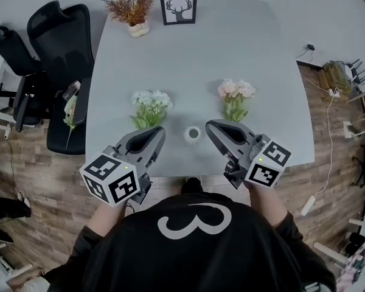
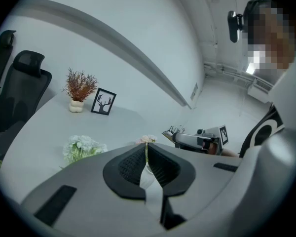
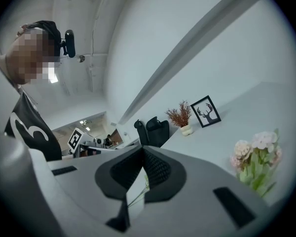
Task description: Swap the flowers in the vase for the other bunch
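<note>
Both grippers sit at the near edge of the grey counter [image 1: 243, 47], each with its fingers pressed together and nothing held between them. The left gripper [image 1: 157, 131] points at the white bunch [image 1: 150, 105], which rests on the counter just beyond its tips. In the head view the tips meet the green stems, but whether they touch cannot be told. The right gripper [image 1: 212, 125] points toward the pink bunch [image 1: 235, 96], which rests slightly farther off and to the right.

The small white vase [image 1: 193, 134] stands near the counter's near edge, between the two grippers and beside both sets of tips, its mouth showing as a dark ring.

At the far edge, well apart from the flowers, a dried rust-coloured plant in a pale pot [image 1: 132, 8] stands just left of a framed deer picture [image 1: 178, 7].

Two black office chairs [image 1: 55, 47] stand against the counter's left side, and a small sprig with pale blossoms [image 1: 70, 111] lies on the nearer seat. On the wooden floor to the right, a white cable [image 1: 330, 132] runs past the counter's corner.

In the left gripper view, the left gripper [image 2: 147, 149] has the white bunch [image 2: 81, 147] to its left.
</note>
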